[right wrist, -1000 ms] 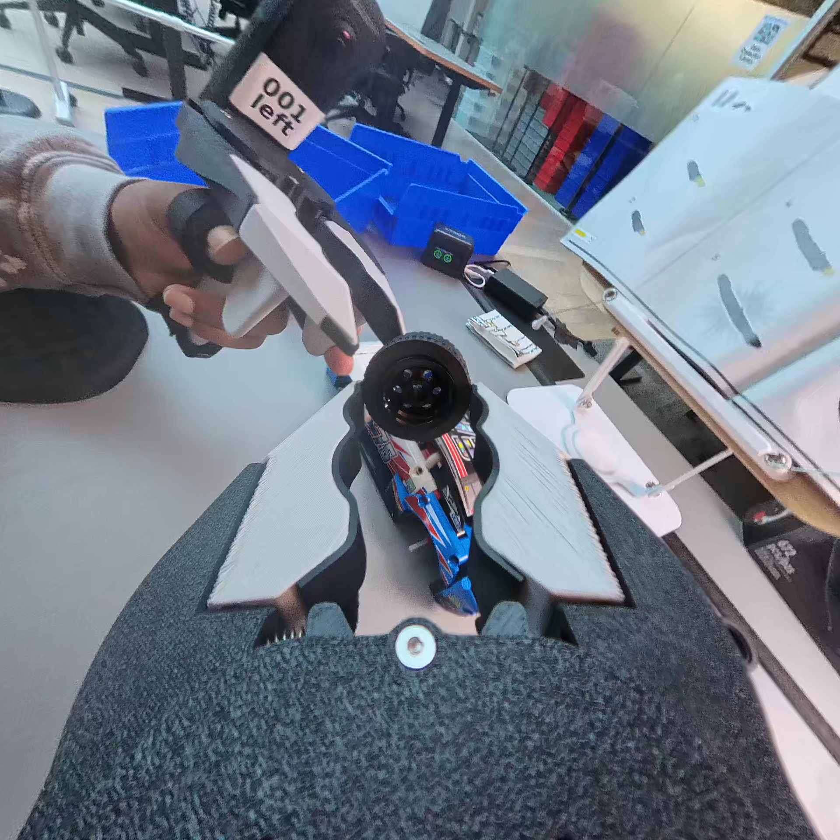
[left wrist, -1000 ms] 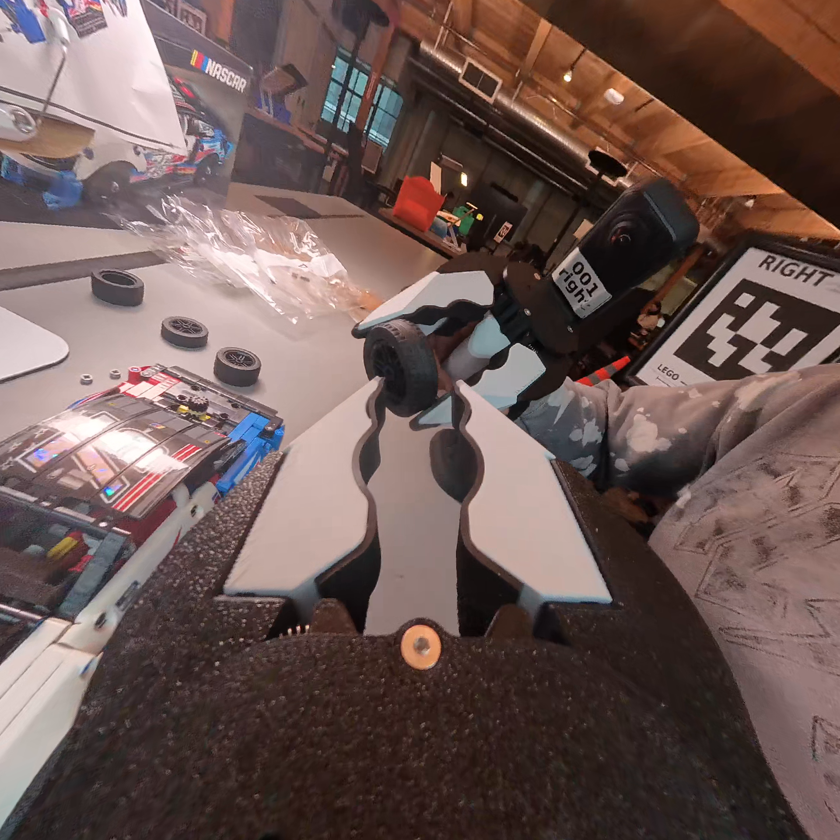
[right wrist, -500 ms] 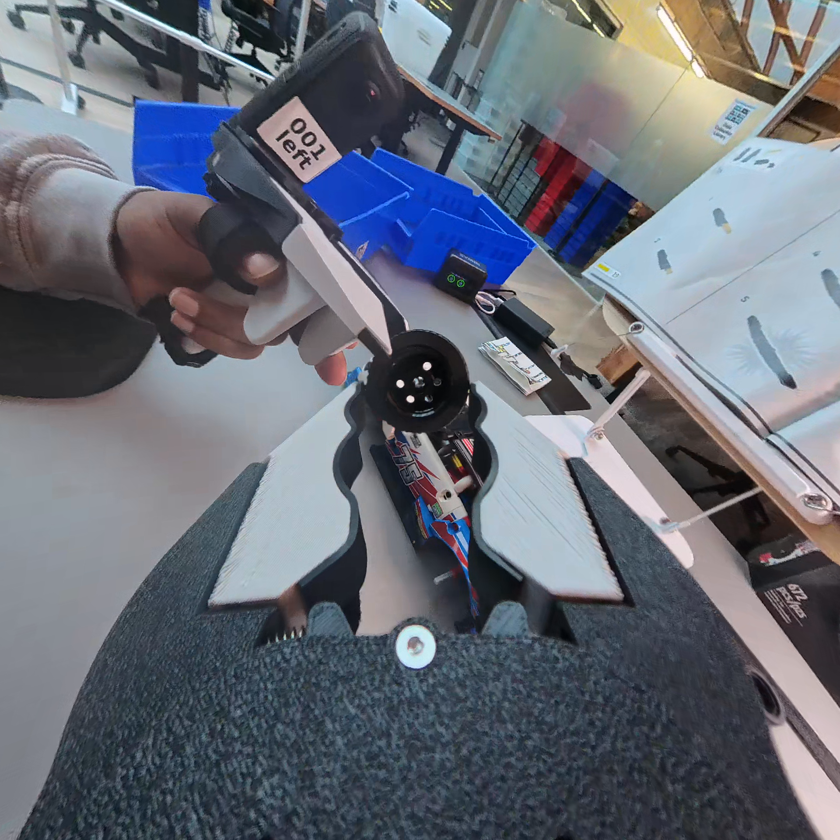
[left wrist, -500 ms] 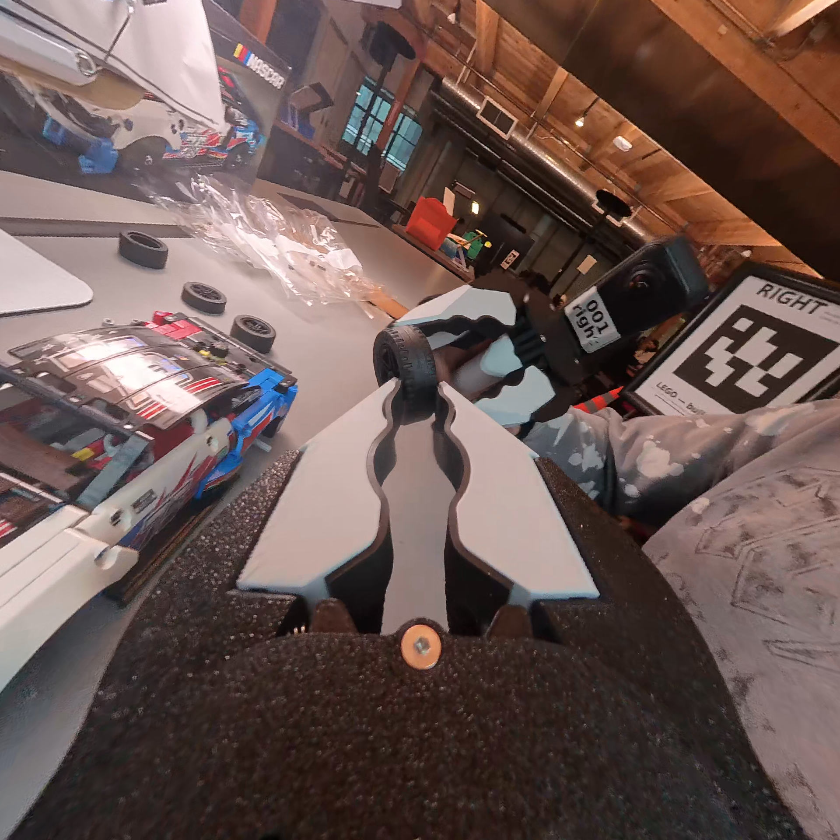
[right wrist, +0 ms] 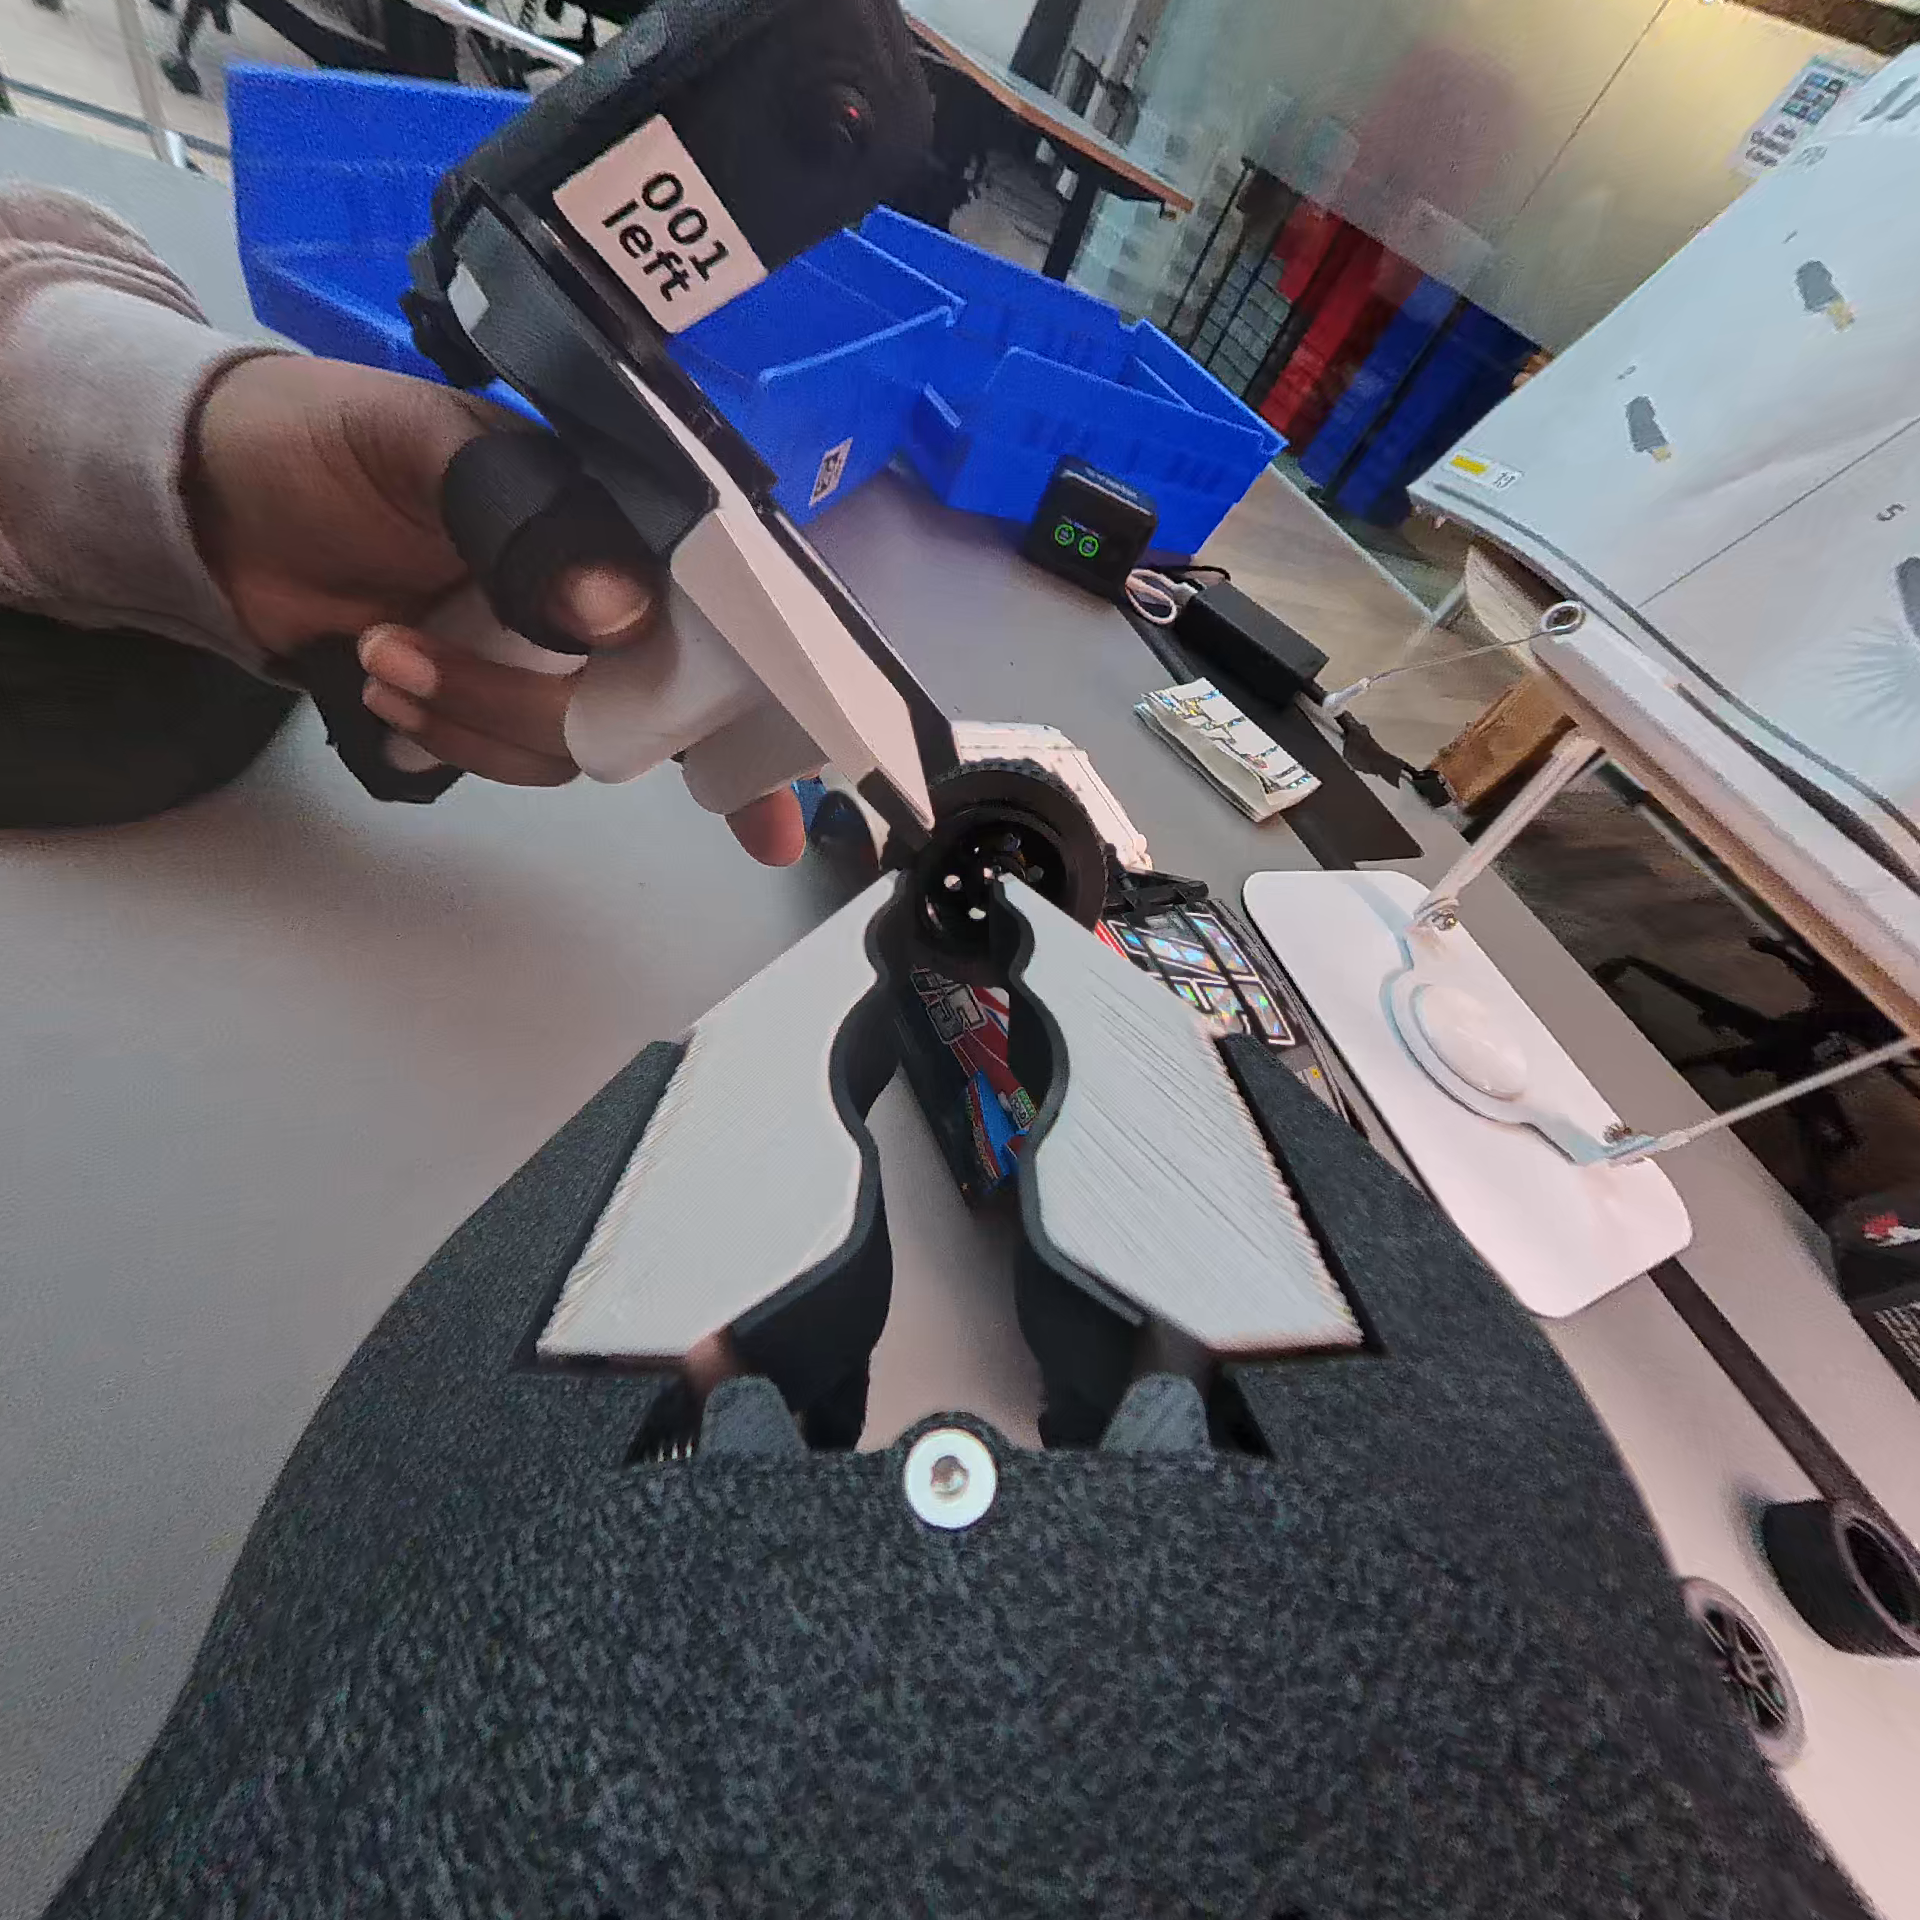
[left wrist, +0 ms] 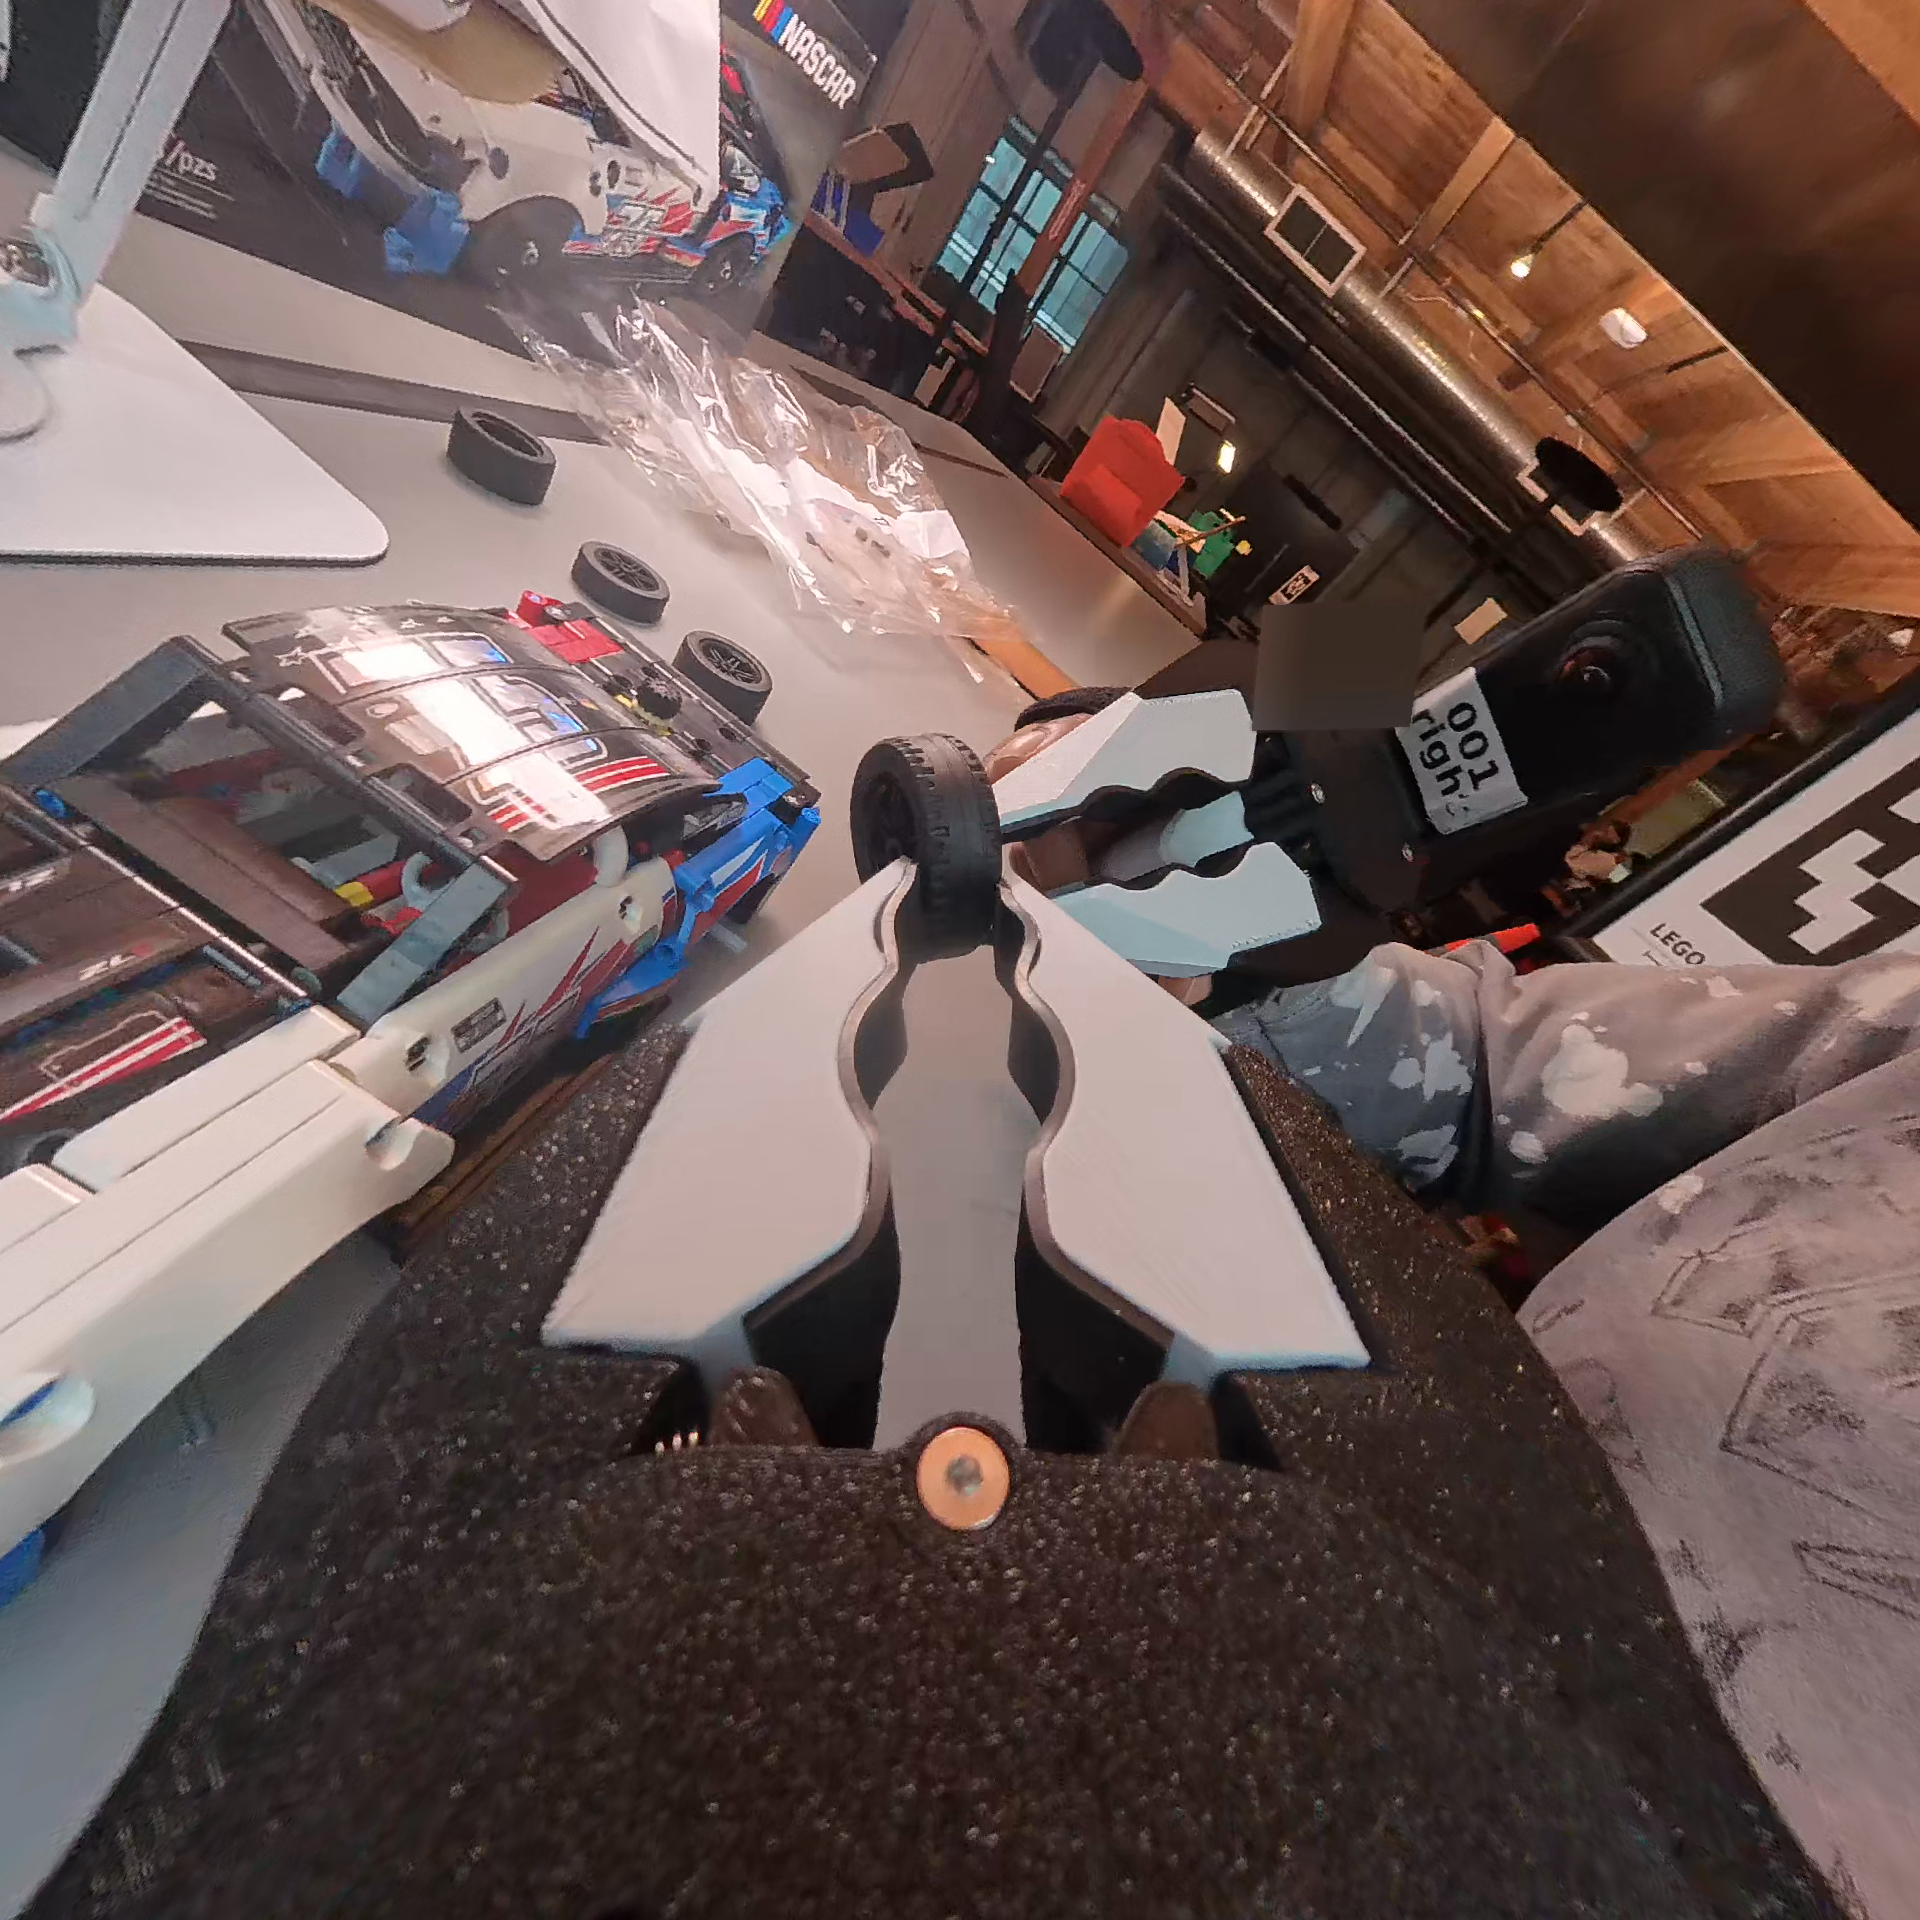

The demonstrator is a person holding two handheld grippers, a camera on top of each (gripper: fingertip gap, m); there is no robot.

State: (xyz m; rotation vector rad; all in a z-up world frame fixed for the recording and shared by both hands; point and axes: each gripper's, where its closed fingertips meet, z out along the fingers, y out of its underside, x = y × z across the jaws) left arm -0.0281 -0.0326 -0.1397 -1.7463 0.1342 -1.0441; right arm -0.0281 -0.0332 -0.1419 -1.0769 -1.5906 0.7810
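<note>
A small black toy wheel (left wrist: pixel 940 821) is in the air between both grippers. My left gripper (left wrist: pixel 951 883) is shut on it, pinching its two faces at the fingertips. In the right wrist view the left gripper (right wrist: pixel 914 821) comes down from the upper left onto the wheel (right wrist: pixel 1049 831). My right gripper (right wrist: pixel 961 909) has its jaws narrowly apart, tips against the wheel; whether it grips is unclear. It also shows in the left wrist view (left wrist: pixel 1023 862), held by a hand in a speckled sleeve. A brick-built race car (left wrist: pixel 416 831) lies on the table below.
Three loose black wheels (left wrist: pixel 620 582) lie beyond the car, next to a crumpled clear bag (left wrist: pixel 790 488). A white stand base (right wrist: pixel 1455 1091) holds an open booklet. Blue bins (right wrist: pixel 935 395), a small black device (right wrist: pixel 1086 520) and a folded leaflet (right wrist: pixel 1226 748) sit farther back.
The left gripper has moved in and shut on the wheel that the right gripper held. The right jaws have narrowed, and the wheel has turned and sits at their tips.
</note>
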